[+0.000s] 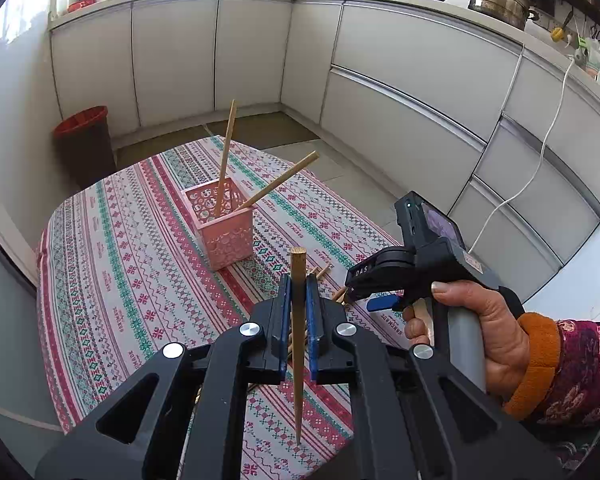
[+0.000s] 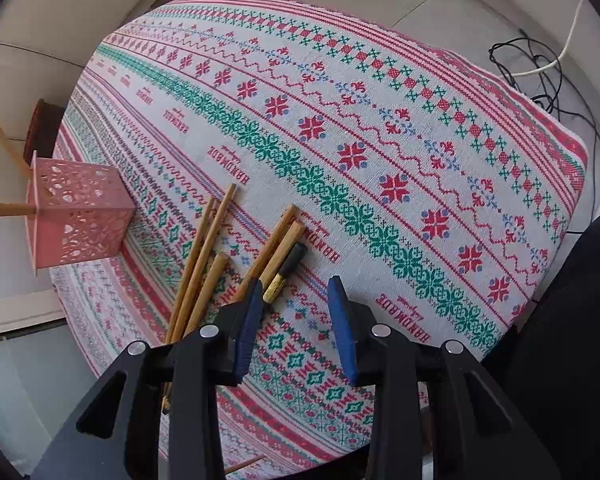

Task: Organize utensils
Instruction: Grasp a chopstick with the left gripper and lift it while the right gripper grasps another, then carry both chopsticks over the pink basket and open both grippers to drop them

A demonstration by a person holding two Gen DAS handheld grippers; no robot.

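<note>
Chopsticks: two [image 1: 224, 160] already stand in pink basket [image 1: 228, 236] ahead; my left gripper [image 1: 299, 312] clamps a third [image 1: 298, 336]; my right gripper [image 2: 296, 304], half-open and empty, beside loose pile [image 2: 204, 264] left.

Daylight is flooding both views, entering from the upper left of the left wrist view, where a window area is blowing out to pure white. The glossy white cabinet doors [image 1: 400, 80] are reflecting soft sheen. The red-and-green embroidered cloth on the tabletop [image 2: 340, 140] is sitting evenly lit, with only faint, soft shadows lying under the wooden chopsticks [image 2: 204, 264]. Fisheye distortion is bending straight edges into curves, and dark vignetting is framing the corners. Focus is staying sharp at centre, softening slightly toward the rims.
</note>
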